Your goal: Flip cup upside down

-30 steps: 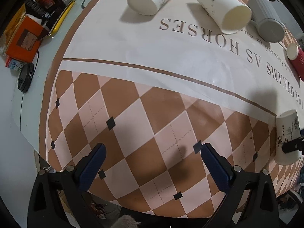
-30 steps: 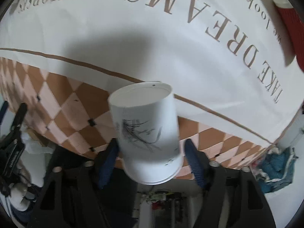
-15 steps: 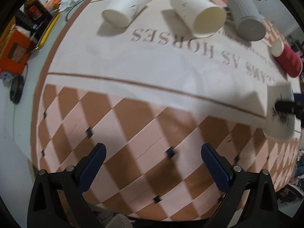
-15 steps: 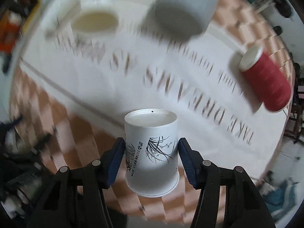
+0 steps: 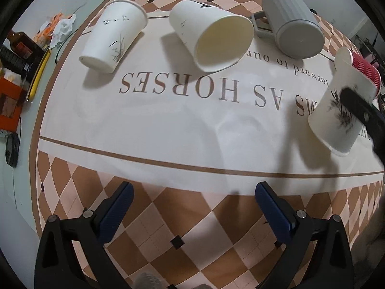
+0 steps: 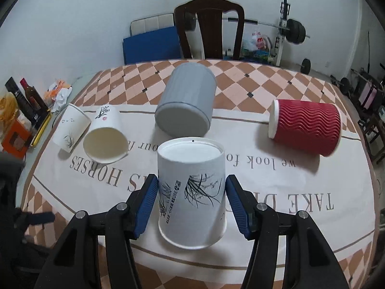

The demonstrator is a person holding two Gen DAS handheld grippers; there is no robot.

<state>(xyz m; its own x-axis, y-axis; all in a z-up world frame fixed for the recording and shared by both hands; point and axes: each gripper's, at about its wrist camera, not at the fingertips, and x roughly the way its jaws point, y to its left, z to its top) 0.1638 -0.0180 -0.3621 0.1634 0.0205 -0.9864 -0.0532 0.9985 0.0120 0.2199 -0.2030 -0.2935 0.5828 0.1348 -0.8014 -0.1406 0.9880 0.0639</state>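
Note:
My right gripper [image 6: 192, 200] is shut on a white paper cup with a black plant print [image 6: 192, 192]. The cup is upside down, base up and rim down, a little tilted, just above the tablecloth [image 6: 300, 236]. In the left wrist view the same cup [image 5: 336, 118] hangs at the far right with a black finger across it. My left gripper [image 5: 192, 207] is open and empty over the checked part of the cloth, well left of the cup.
Lying on their sides at the back: a white printed cup [image 5: 113, 41], a plain white cup [image 5: 211, 38], a grey ribbed mug [image 6: 185, 103] and a red ribbed cup [image 6: 305, 127]. Bottles and boxes [image 6: 21, 113] crowd the left edge. A chair [image 6: 209, 29] stands behind the table.
The right gripper has swung the held cup from the near table edge in over the white cloth and brought it base-up. The left gripper has tilted up toward the far cups.

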